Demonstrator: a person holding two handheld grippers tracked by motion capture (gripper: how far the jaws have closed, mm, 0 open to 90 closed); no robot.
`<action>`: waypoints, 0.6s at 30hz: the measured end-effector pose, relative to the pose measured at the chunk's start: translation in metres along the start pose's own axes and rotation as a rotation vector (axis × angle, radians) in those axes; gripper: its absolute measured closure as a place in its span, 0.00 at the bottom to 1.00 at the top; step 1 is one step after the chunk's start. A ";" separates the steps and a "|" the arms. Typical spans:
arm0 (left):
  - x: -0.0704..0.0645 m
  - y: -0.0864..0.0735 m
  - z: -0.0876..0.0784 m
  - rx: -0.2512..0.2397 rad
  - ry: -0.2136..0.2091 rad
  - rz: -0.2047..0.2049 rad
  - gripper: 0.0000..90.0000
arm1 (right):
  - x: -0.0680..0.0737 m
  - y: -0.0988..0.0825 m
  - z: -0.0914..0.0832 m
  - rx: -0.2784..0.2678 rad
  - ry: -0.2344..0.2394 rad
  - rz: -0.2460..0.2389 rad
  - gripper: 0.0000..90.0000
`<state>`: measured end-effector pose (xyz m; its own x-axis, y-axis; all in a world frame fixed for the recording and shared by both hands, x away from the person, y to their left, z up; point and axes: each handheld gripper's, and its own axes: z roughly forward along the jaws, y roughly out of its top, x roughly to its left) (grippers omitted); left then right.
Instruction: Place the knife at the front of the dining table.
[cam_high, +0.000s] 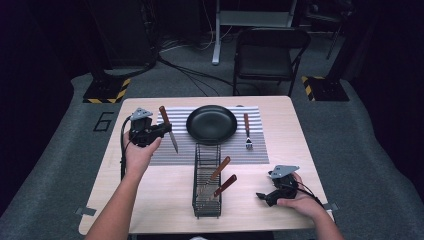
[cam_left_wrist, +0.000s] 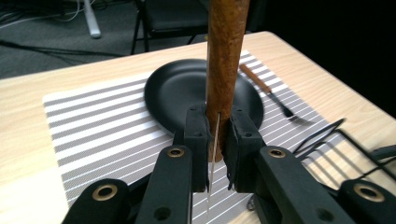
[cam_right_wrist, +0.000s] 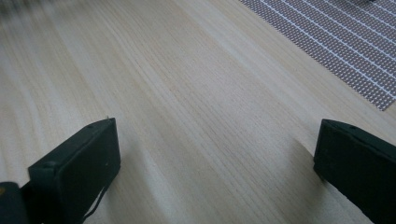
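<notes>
The right gripper (cam_high: 266, 196) rests spread at five o'clock on the table (cam_high: 150, 190). The left gripper (cam_high: 161, 131) pinches the knife (cam_high: 168, 128) over the striped mat (cam_high: 180, 150) at ten o'clock — lower it level beside the plate (cam_high: 211, 124). Beyond, a folding chair (cam_high: 267, 55) on grey carpet.
</notes>
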<state>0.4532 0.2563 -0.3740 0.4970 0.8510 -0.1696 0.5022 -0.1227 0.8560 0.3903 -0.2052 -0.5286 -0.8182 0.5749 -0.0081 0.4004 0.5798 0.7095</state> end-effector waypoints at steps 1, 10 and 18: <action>0.002 -0.002 0.001 0.007 0.007 0.000 0.89 | 0.000 0.000 0.000 -0.001 0.000 0.000 0.00; 0.019 -0.013 0.011 0.035 0.077 -0.023 0.89 | 0.000 0.000 0.000 -0.001 0.000 0.000 0.00; 0.030 -0.020 0.023 0.067 0.122 -0.036 0.89 | 0.000 0.000 0.000 -0.001 0.000 0.000 0.00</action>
<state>0.4750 0.2726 -0.4074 0.3902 0.9107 -0.1360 0.5666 -0.1211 0.8150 0.3903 -0.2052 -0.5287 -0.8181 0.5750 -0.0080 0.4003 0.5794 0.7100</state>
